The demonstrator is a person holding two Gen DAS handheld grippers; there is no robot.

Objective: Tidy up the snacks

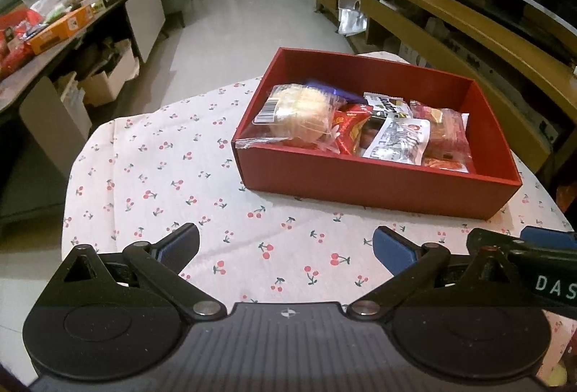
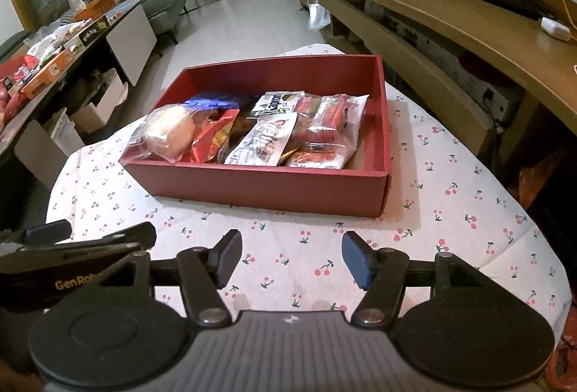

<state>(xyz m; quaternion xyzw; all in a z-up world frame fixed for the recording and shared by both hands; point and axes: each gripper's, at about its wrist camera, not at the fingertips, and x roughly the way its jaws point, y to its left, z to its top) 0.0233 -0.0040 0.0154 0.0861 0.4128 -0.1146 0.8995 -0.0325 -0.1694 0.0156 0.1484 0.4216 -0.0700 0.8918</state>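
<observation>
box [image 1: 375,183]: dark red | tablecloth [image 1: 173,175]: white, red cherry print, green stems | gripper pads [image 2: 355,260]: blue | bun packet [image 1: 303,114]: clear, pale yellow contents

Wrapped snacks [image 1: 364,128] piled inside an open red box [image 1: 378,183]

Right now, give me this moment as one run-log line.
left gripper: open, empty | right gripper: open, empty | red box: on cherry tablecloth, holds snack packets | bread packet: overhangs box's left rim
</observation>
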